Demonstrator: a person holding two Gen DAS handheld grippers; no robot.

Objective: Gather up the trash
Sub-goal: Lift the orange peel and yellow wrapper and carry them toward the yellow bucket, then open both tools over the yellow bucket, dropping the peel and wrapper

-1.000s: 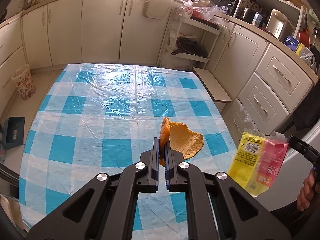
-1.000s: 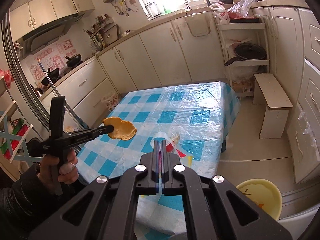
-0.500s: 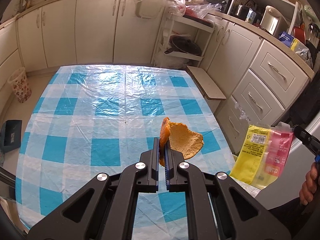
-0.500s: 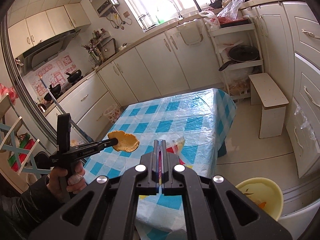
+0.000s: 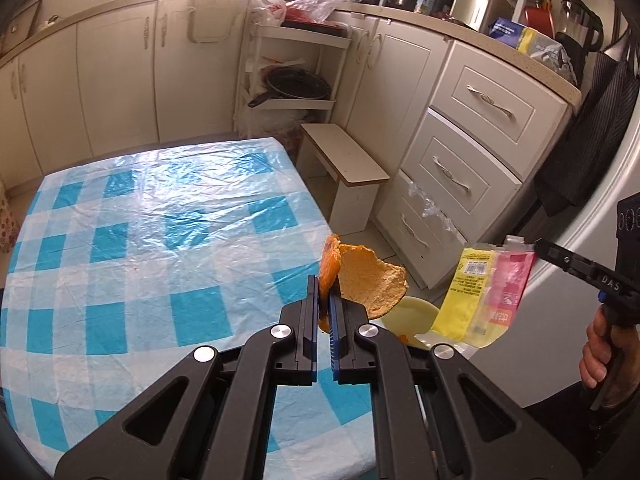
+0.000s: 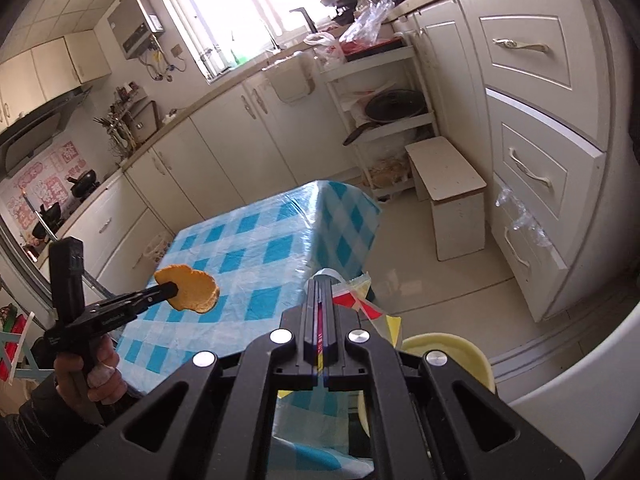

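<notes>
My left gripper (image 5: 324, 296) is shut on a curled orange peel (image 5: 368, 280), held in the air past the right edge of the blue-checked table (image 5: 140, 240). In the right wrist view the same peel (image 6: 192, 288) hangs over the table's near corner. My right gripper (image 6: 320, 284) is shut on a yellow and pink plastic wrapper (image 6: 360, 304). That wrapper (image 5: 484, 292) dangles from its tip at the right of the left wrist view. A pale yellow bin (image 6: 460, 356) stands on the floor below both; in the left wrist view its rim (image 5: 416, 308) shows just under the peel.
A white step stool (image 5: 344, 160) stands on the floor beyond the table's right side. White drawers (image 5: 460, 172) line the right wall. A corner rack holds a black pan (image 5: 296, 84). A hand (image 5: 600, 352) grips the right tool.
Both grippers have swung to the right, off the table's edge, each keeping its load. The yellow bin has come into the left wrist view under the peel.
</notes>
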